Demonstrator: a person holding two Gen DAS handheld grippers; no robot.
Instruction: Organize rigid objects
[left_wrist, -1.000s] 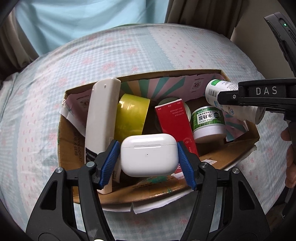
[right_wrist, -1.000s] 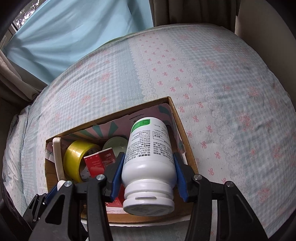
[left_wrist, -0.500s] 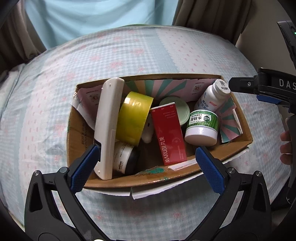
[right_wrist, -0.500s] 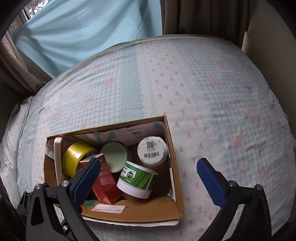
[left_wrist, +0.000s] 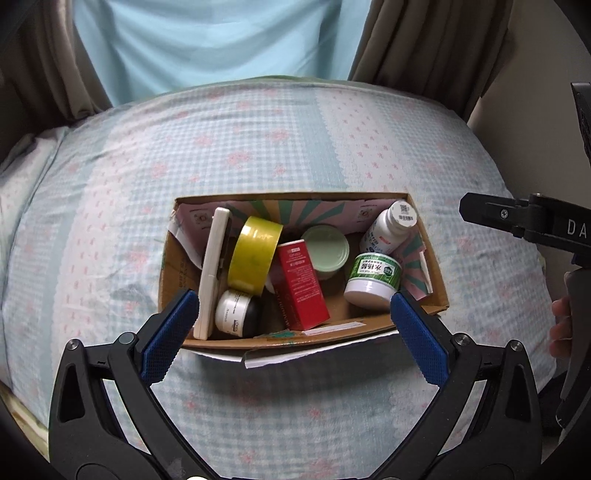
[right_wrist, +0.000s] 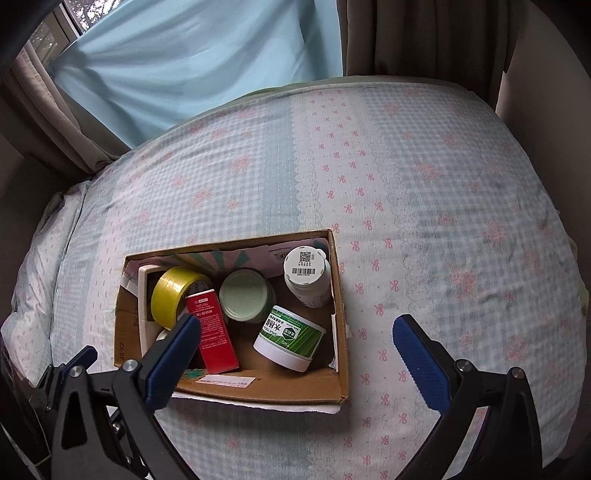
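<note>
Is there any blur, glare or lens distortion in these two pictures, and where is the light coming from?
Left wrist view: strong fisheye bending, the flat checked bedspread bulges like a dome; the yellow glossy tape roll shows soft glare; the box contents look sharp. Right wrist view: same bending, dark corners; daylight enters through the pale blue curtain; the bedspread's far right edge looks slightly smeared.

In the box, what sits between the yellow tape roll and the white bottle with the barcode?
The red carton and the pale green lid sit between the yellow tape roll and the white bottle, clearest in the right wrist view.
</note>
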